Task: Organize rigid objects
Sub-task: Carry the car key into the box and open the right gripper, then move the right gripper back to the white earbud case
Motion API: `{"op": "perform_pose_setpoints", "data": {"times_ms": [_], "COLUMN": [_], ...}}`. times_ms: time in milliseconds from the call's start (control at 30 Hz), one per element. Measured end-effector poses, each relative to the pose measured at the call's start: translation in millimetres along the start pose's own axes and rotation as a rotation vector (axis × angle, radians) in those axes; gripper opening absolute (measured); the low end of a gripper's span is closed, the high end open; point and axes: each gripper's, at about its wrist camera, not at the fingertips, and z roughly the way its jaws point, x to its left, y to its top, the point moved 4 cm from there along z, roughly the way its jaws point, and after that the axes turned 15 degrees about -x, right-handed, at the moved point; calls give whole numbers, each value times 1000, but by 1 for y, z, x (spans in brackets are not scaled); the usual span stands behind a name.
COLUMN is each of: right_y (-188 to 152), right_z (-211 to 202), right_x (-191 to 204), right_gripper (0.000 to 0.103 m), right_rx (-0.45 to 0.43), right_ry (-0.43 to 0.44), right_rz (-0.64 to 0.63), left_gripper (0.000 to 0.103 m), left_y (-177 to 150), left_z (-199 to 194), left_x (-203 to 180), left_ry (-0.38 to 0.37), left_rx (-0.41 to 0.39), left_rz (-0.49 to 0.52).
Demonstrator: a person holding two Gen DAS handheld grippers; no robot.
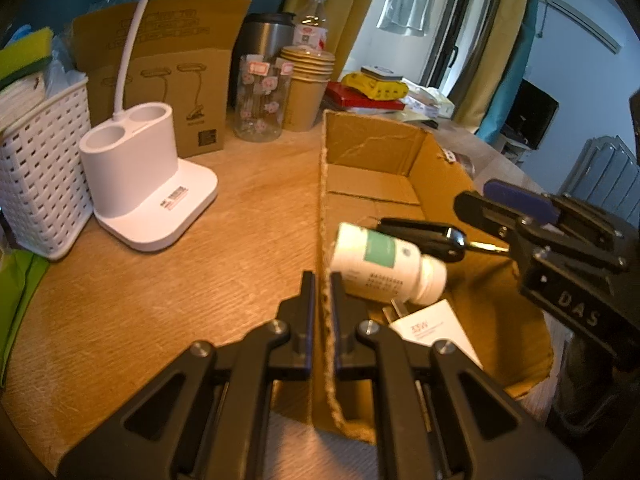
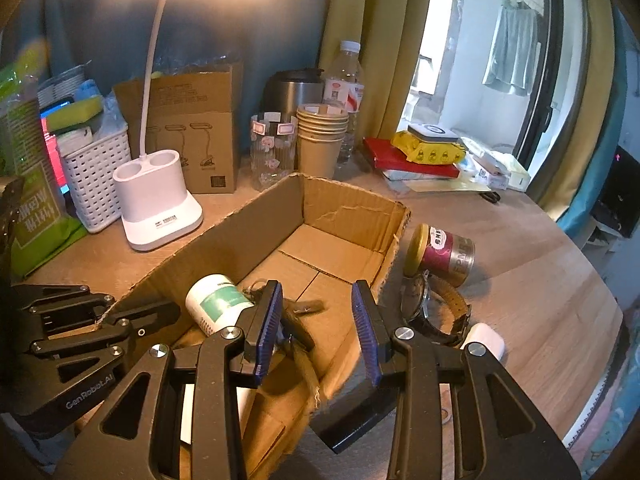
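Note:
An open cardboard box (image 1: 372, 184) (image 2: 340, 208) stands on the wooden table. Inside lie a white pill bottle with a green label (image 1: 384, 260) (image 2: 216, 300), a black car key (image 1: 424, 234) (image 2: 298, 320) and a white charger (image 1: 436, 332). My left gripper (image 1: 323, 292) (image 2: 168, 312) is shut on the box's left wall edge. Over the box's near right part hangs my right gripper (image 2: 316, 320) (image 1: 500, 224), its blue pads apart with nothing pressed between them. The key lies just below its left finger.
Outside the box's right wall lie a tin with a yellow lid (image 2: 440, 254), a wristwatch (image 2: 436, 308) and a white earbud case (image 2: 486, 344). A white lamp base (image 1: 140, 196), a white basket (image 1: 40, 184), paper cups (image 1: 306, 88) and a glass jar (image 1: 260, 96) stand behind.

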Motion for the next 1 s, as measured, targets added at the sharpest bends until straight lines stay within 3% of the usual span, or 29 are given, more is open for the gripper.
{"op": "perform_pose_setpoints", "data": {"times_ms": [267, 400, 1000], "right_y": [2, 7, 21], "right_z": [-2, -9, -38], "right_x": [0, -10, -55], "right_gripper": [41, 48, 57], "right_rx": [-8, -33, -109], "right_ry": [2, -7, -80], "right_rz": [6, 37, 127], "left_gripper": [7, 7, 8], "left_y": [1, 0, 0], "left_z": [1, 1, 1], "left_x": [2, 2, 2], "left_ry": [1, 1, 1], "left_rx": [-1, -1, -1], "left_rz": [3, 4, 4]}}
